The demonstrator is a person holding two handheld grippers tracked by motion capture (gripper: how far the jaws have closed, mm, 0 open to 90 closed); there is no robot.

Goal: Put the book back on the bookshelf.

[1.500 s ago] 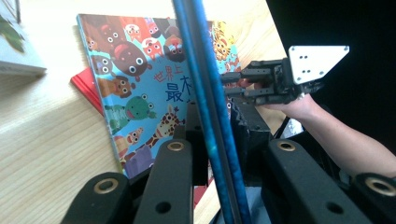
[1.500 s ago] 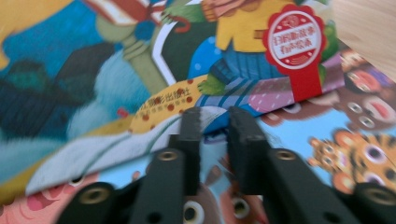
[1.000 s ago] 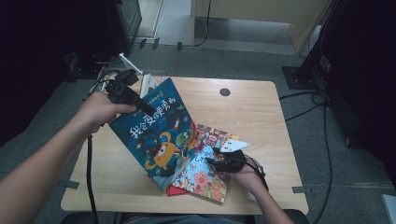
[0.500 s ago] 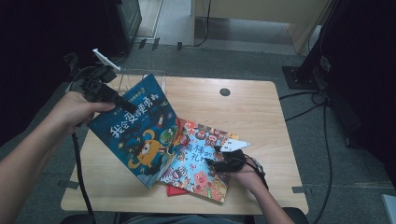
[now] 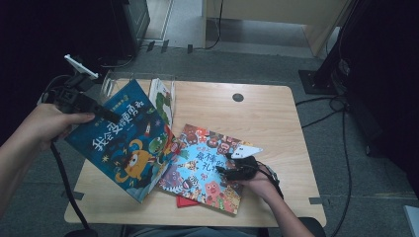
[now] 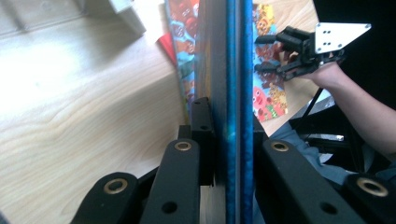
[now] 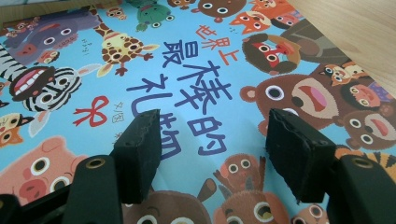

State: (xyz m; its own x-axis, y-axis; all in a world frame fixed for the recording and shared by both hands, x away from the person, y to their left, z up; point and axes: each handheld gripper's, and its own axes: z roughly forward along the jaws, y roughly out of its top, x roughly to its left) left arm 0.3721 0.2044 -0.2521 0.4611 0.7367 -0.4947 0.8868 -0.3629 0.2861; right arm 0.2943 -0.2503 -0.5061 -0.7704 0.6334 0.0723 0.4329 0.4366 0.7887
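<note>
Blue monster picture book (image 5: pixel 123 145), the biggest thing on the table (image 5: pixel 276 118), is lifted & tilted over the table's front-left part, its lower corner near the front edge and overlapping the animal picture book (image 5: pixel 207 168), which lies flat at front-centre w/ a red book (image 5: pixel 185 201) peeking out beneath it. At the back-left corner a clear plastic book stand (image 5: pixel 111 84) holds a thin green-and-white book (image 5: pixel 162 98) upright. Left gripper (image 5: pixel 101 112) has its jaws clamped on the blue book's upper edge; the left gripper view shows the cover pinched edge-on between the pads (image 6: pixel 201 140). Right gripper (image 5: pixel 228 163) rests w/ jaws spread apart on the animal book's cover, grasping nothing, prob. pinning it down. Risk: big book held by one edge only, so it may swing or slip from the pinch; its dragging corner could also shove the books below toward the front edge.
</note>
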